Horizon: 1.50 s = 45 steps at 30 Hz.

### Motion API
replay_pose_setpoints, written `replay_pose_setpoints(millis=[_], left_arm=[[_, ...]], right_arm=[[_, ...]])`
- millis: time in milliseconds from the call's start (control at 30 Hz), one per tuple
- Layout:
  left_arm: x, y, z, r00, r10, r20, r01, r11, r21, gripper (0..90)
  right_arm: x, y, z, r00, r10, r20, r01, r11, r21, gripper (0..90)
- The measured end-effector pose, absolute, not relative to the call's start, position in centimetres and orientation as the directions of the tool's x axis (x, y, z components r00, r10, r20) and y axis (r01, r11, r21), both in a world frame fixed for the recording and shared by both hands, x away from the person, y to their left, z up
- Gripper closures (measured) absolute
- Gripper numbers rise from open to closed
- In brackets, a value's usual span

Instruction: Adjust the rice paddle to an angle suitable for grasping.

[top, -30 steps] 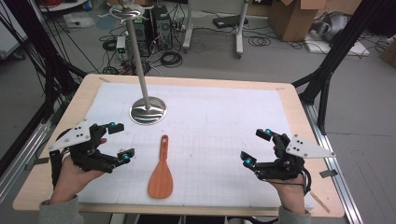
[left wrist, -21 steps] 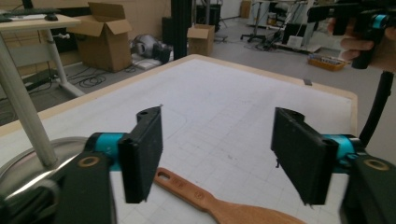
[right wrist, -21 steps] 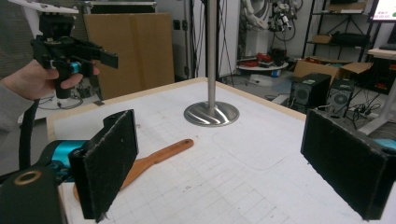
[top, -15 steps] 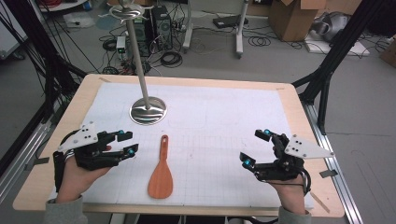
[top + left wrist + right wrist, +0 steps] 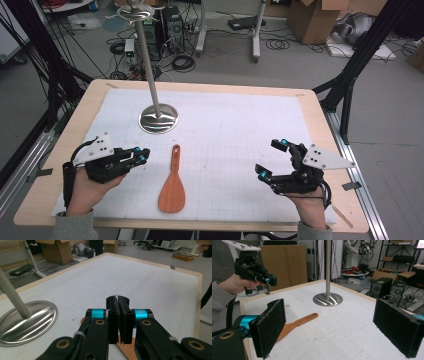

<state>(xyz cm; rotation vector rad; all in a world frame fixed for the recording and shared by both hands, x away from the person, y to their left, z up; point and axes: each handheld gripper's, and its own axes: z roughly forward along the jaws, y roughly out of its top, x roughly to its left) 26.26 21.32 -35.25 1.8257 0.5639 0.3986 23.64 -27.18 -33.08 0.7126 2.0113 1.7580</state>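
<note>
Spatula mid-mat near front edge, left hand-held gripper pressed together beside handle, right hand-held gripper spread, well apart.

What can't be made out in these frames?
- Wooden spatula, left gripper view: mostly hidden behind the shut left gripper; blade cut off by the bottom edge.
- Metal stand, right gripper view: pole cut off by the top edge.
- Stand's top fitting, high view: cut off by the top edge, shape unclear.
- Spatula blade, right gripper view: hidden behind the open right gripper.
</note>
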Motion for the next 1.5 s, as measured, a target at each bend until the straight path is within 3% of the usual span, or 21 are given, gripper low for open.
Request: replay_pose_setpoints(millis=[1500], left_arm=[[28.0, 11.9, -41.5, 0.914, 0.402, -0.049, 0.248, -0.459, 0.853, 89.2]], right_arm=[[22.9, -28.7, -33.1, -0.788, 0.611, 0.077, 0.146, 0.063, 0.987, 9.8]])
